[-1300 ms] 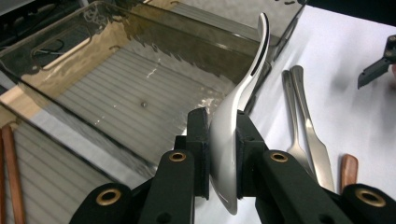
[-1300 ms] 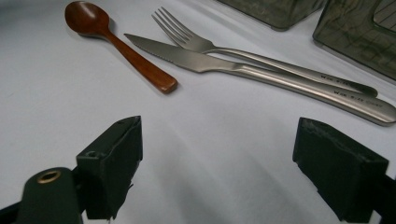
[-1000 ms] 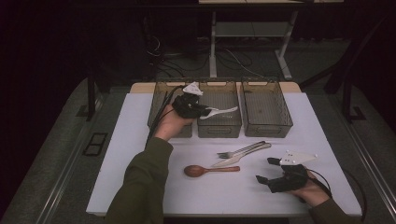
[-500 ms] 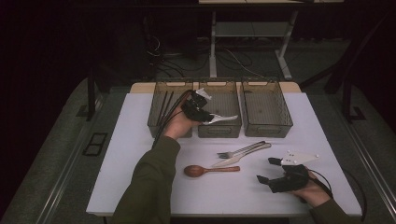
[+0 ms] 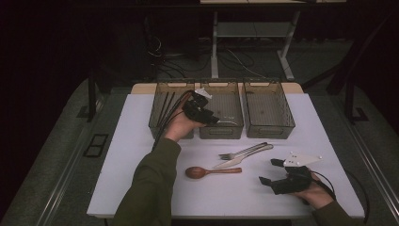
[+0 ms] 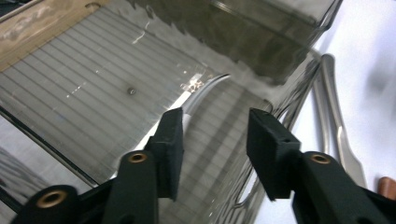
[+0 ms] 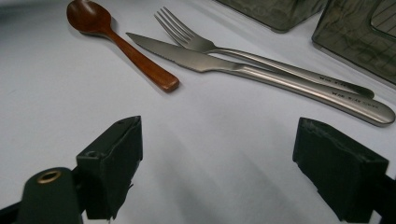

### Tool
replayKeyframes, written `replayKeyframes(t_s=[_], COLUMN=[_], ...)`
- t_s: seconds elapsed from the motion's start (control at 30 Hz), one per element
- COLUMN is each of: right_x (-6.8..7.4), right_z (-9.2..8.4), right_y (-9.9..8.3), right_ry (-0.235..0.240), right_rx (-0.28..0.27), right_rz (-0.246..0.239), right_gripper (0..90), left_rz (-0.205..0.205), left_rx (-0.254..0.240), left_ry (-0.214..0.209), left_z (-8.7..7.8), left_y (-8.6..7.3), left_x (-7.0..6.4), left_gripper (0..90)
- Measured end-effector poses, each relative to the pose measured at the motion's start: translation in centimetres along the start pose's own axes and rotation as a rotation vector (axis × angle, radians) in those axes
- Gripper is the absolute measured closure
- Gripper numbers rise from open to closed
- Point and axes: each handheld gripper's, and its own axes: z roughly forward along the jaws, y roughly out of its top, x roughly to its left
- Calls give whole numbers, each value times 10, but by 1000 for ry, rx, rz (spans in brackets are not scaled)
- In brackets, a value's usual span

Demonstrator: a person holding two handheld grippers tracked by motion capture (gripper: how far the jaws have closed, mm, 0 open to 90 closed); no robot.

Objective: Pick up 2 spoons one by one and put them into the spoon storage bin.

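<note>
My left gripper hovers over the middle clear bin. Its jaws have just been opening. In the left gripper view a pale slim utensil rests against one pad and slopes down into the bin; the other pad stands clear of it. The utensil's tip pokes out beyond the jaws. My right gripper rests open on the white table at the front right, with nothing between its jaws. Ahead of it lie a wooden spoon, a knife and a fork.
Three clear bins stand in a row at the table's back: left, middle, and right. The fork, knife and wooden spoon lie mid-table on the white top. Black cables trail from the left gripper across the left bin.
My left gripper has sunk a little and shifted right over the middle bin, and its jaws have parted from the utensil. The right gripper has stayed still.
</note>
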Motion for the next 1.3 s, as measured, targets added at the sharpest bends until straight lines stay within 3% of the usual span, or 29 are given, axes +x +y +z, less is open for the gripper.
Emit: replayKeyframes(t_s=[0.47,0.87,1.1,1.3], right_x=[0,0,-1,-1], right_z=[0,0,-1,-2], right_y=[0,0,0,0], right_ry=[-4,-5,-4,-1], right_rx=[1,0,-4,-4], right_rz=[1,4,13,15], right_gripper=[157,158,157,143], left_rz=[33,68,56,76], left_rx=[-86,-87,-108,-116], left_ry=[-56,-53,-55,-51], left_z=[-27,-42,-50,-56], left_y=[-6,-31,-49,-63], left_x=[-24,-45,-54,-61], left_gripper=[393,320,277,247])
